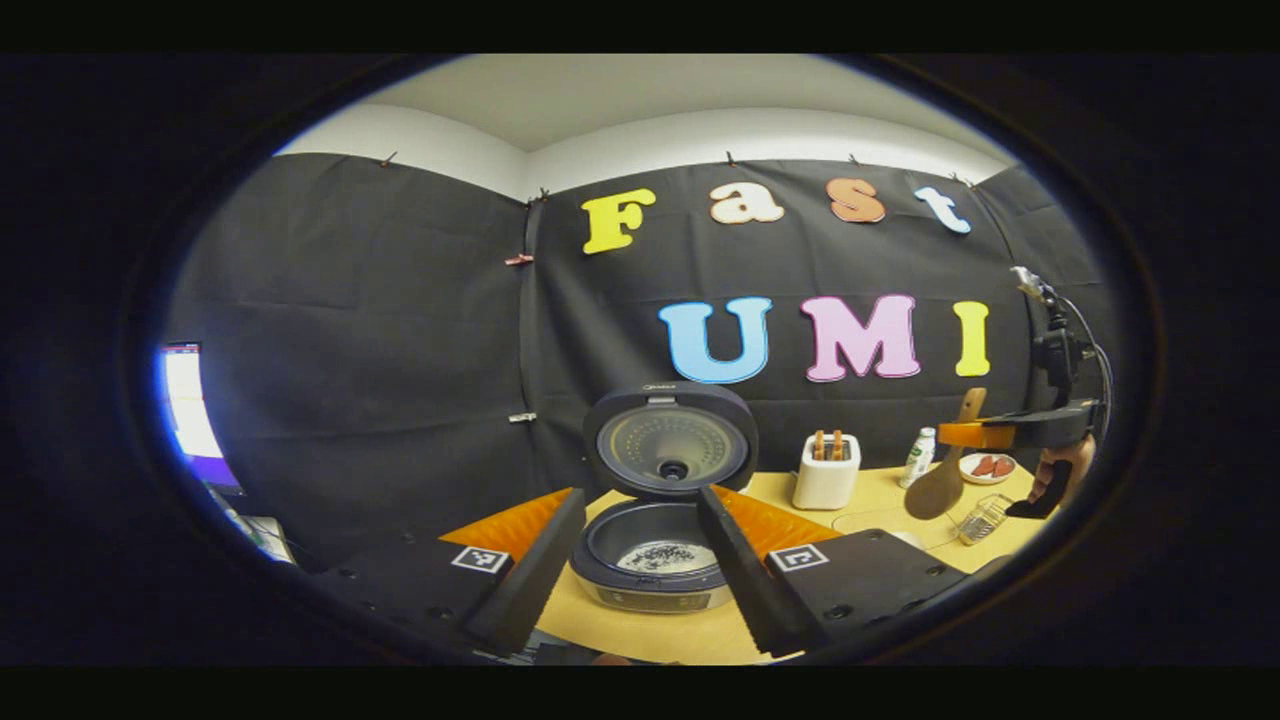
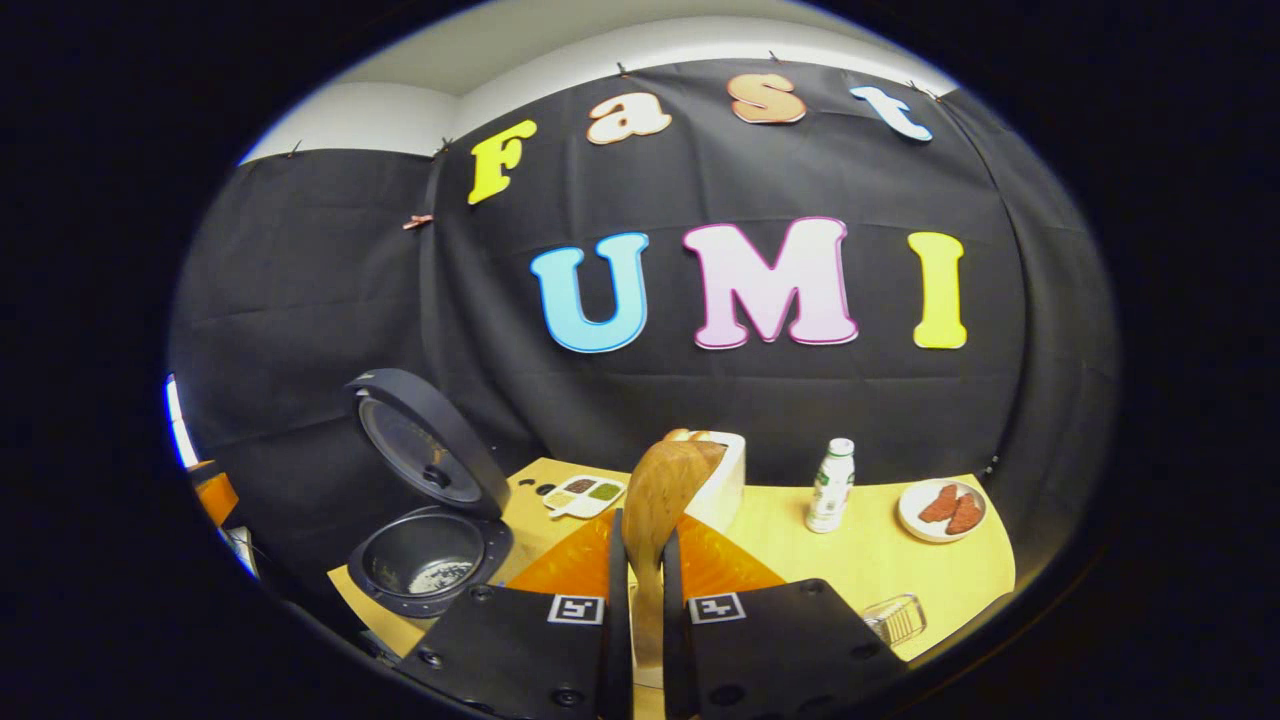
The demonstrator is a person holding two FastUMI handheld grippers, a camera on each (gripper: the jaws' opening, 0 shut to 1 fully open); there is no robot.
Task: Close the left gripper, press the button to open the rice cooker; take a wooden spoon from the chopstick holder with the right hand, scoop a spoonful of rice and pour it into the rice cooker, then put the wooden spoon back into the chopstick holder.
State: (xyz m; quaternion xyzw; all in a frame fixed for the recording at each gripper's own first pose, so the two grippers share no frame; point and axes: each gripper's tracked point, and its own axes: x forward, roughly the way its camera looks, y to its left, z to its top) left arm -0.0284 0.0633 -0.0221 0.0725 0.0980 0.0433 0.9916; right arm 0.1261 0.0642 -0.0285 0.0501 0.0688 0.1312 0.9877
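On the yellow desk (image 1: pixel 880 495), the rice cooker (image 1: pixel 655 560) is seen with its lid up. The wooden spoon (image 2: pixel 660 500) is squeezed tight by the right hand-held gripper (image 2: pixel 640 590). The left hand-held gripper (image 1: pixel 640 560) is held wide open, with nothing in it.

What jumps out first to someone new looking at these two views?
The rice cooker with its lid swung up, grains visible in the pot, straight ahead between the open left claw's fingers. Next, the wooden spoon clamped upright in the right claw, with its bowl in front of the white chopstick holder. Behind on the yellow table stand a small bottle and a plate of reddish food.
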